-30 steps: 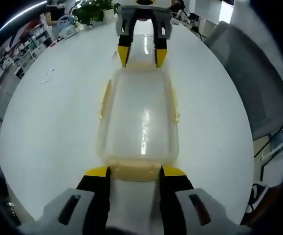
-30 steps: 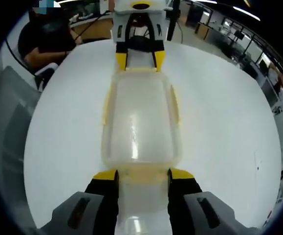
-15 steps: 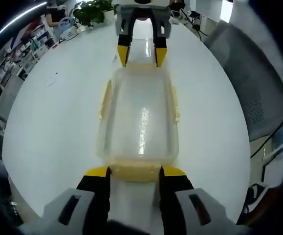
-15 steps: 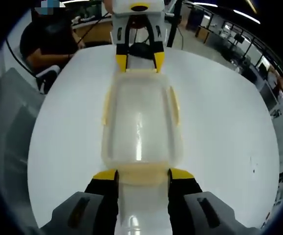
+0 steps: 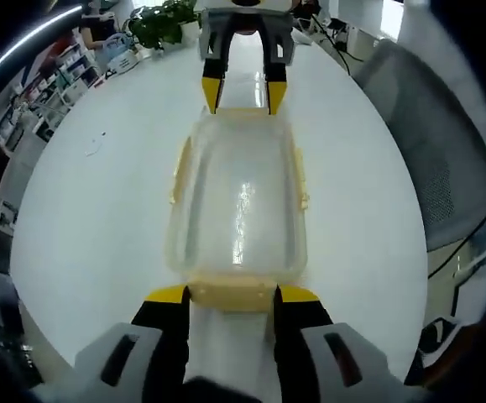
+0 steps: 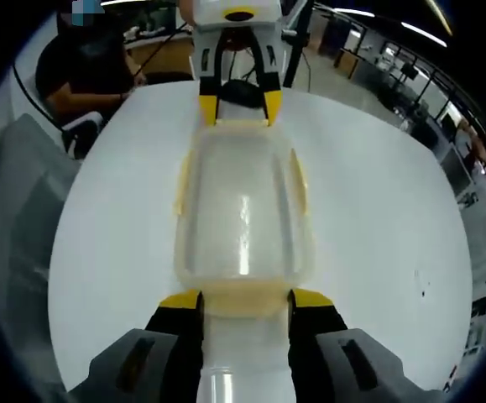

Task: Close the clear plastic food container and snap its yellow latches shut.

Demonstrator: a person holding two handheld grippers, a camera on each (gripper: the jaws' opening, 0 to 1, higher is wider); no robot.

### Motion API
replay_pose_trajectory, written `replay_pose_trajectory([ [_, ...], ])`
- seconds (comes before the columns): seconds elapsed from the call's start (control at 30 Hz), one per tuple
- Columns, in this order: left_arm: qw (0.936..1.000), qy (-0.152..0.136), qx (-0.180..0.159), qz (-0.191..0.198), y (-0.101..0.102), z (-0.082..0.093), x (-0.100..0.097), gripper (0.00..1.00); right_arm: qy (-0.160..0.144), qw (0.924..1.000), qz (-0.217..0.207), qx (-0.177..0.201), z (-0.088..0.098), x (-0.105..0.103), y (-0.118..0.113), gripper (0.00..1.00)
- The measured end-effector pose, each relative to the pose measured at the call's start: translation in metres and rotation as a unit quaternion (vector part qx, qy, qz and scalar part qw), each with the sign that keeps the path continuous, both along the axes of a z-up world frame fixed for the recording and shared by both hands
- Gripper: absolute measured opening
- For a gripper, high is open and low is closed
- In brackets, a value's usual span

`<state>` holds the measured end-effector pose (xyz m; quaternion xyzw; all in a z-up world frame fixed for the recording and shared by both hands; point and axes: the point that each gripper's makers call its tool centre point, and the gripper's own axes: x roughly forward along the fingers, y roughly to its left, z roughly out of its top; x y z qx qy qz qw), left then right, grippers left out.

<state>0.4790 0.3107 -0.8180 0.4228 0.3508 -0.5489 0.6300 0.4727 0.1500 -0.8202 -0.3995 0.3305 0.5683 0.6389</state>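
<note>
The clear plastic container [image 5: 238, 201] lies with its lid on over the white round table [image 5: 83, 210], and yellow side latches [image 5: 178, 172] run along its long edges. My left gripper [image 5: 230, 295] is shut on the yellow end latch [image 5: 230, 288] nearest it. At the far end, my right gripper [image 5: 243, 94] grips the opposite latch. In the right gripper view, the same container [image 6: 241, 210] runs away from my right gripper [image 6: 244, 300], whose jaws clamp the near yellow latch [image 6: 244, 294]. The left gripper [image 6: 234, 107] holds the far end.
A grey chair [image 5: 444, 143] stands past the table's right edge, and a potted plant [image 5: 163, 21] sits at the far side. In the right gripper view a person [image 6: 91, 67] sits behind the table, and a grey chair [image 6: 16, 210] is at left.
The table and room have slid slightly in both views while the container stays fixed between the two grippers. Neither grip has changed.
</note>
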Motion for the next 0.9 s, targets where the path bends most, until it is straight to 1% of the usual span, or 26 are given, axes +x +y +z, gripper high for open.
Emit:
replay_pose_trajectory([
  [0.43,0.9999,-0.015,0.0,0.0,-0.009,0.017,0.001,0.39,-0.013,0.9999,-0.003,0.003,0.017,0.0,-0.009,0.38],
  [0.63,0.9998,-0.02,0.0,-0.001,-0.018,0.024,-0.002,0.39,-0.018,0.9998,-0.003,0.004,0.024,-0.002,-0.018,0.38],
  [0.8,0.9998,-0.021,-0.002,0.002,-0.026,0.028,-0.002,0.39,-0.025,0.9997,-0.003,0.001,0.028,-0.001,-0.026,0.38],
  [0.9,0.9997,-0.023,-0.001,0.001,-0.031,0.03,-0.003,0.39,-0.024,0.9997,-0.004,0.001,0.029,-0.003,-0.03,0.38],
])
